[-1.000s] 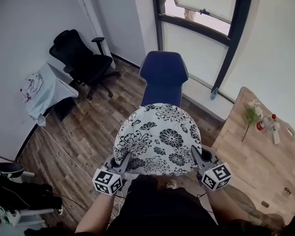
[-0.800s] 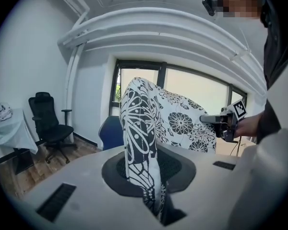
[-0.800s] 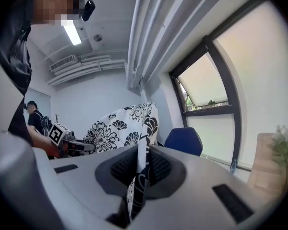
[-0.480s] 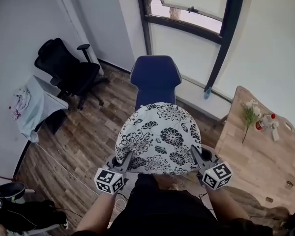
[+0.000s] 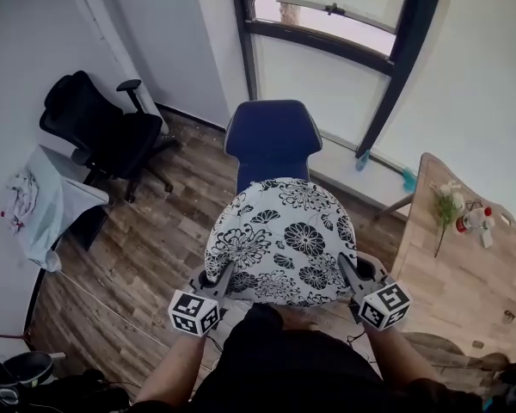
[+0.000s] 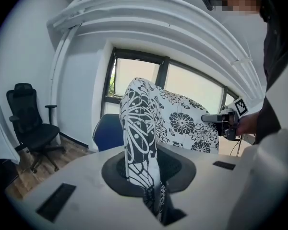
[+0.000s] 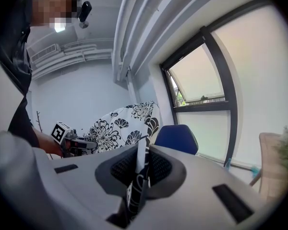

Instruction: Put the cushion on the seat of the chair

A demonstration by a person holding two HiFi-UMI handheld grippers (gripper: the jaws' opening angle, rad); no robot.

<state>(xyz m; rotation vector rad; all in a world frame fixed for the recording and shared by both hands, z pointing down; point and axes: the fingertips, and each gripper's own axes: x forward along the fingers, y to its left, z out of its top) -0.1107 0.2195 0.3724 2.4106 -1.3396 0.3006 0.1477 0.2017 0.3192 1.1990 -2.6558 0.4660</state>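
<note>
A white cushion (image 5: 284, 239) with black flowers hangs in the air between both grippers, just in front of a blue chair (image 5: 271, 138) by the window. The cushion hides the chair's seat in the head view. My left gripper (image 5: 217, 280) is shut on the cushion's near left edge, and the fabric (image 6: 141, 147) rises straight out of its jaws. My right gripper (image 5: 347, 275) is shut on the near right edge, with the cushion's hem (image 7: 140, 171) pinched between its pads. The chair's blue back (image 7: 175, 137) shows beyond the right jaws and behind the cushion (image 6: 108, 132) in the left gripper view.
A black office chair (image 5: 99, 132) stands at the left wall. Beside it is a small table with a pale cloth (image 5: 39, 205). A wooden table (image 5: 464, 291) with a plant and a small bottle (image 5: 471, 222) is at the right. Window frames (image 5: 387, 54) run behind the blue chair.
Both grippers have carried the cushion forward toward the blue chair, which now sits closer and more centred in the head view. The grips have not changed.
</note>
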